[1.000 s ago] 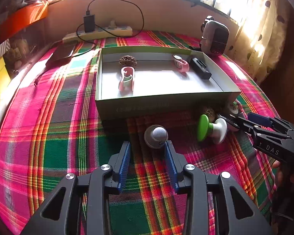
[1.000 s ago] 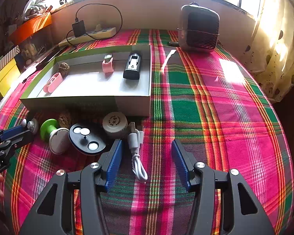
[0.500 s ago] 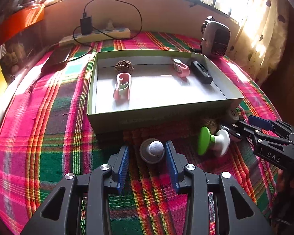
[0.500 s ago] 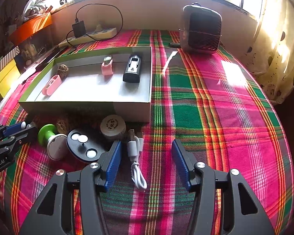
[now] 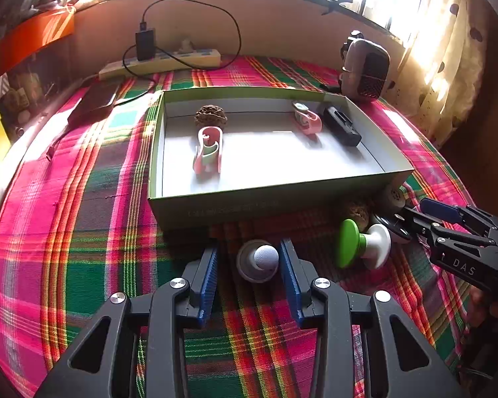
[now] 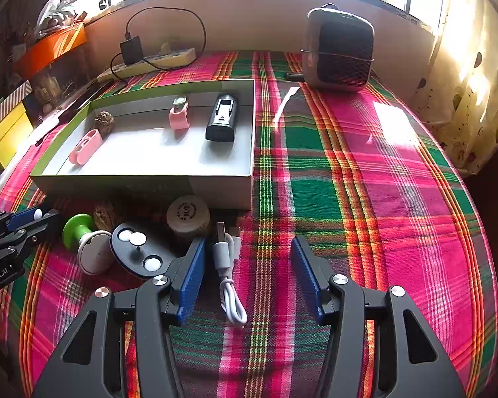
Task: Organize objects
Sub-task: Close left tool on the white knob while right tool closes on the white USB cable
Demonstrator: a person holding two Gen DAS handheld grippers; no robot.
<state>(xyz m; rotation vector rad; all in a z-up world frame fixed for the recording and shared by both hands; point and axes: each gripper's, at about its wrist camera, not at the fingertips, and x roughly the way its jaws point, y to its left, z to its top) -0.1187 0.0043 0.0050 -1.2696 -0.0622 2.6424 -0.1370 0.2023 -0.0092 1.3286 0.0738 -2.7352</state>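
A shallow green-edged box (image 5: 269,199) (image 6: 215,189) holds a pink clip (image 5: 209,152), a walnut (image 5: 210,116), a pink ring counter (image 5: 307,117) and a black device (image 5: 342,126). My left gripper (image 5: 249,265) is open around a grey round knob (image 5: 259,260) on the cloth, touching its right side. A green-and-white stamp (image 5: 362,243) (image 6: 86,242), a second walnut (image 6: 104,219), a black disc (image 6: 139,252) and a round tin (image 6: 187,214) lie before the box. My right gripper (image 6: 247,275) is open over a white USB cable (image 6: 229,275).
A plaid cloth (image 6: 365,199) covers the table. A small black heater (image 6: 338,49) stands at the back right. A power strip with charger (image 5: 162,59) and a dark phone (image 5: 94,101) lie at the back left. A curtain (image 6: 474,66) hangs at right.
My left gripper has moved forward so the grey knob now sits between its fingers. My right gripper has edged forward over the white cable.
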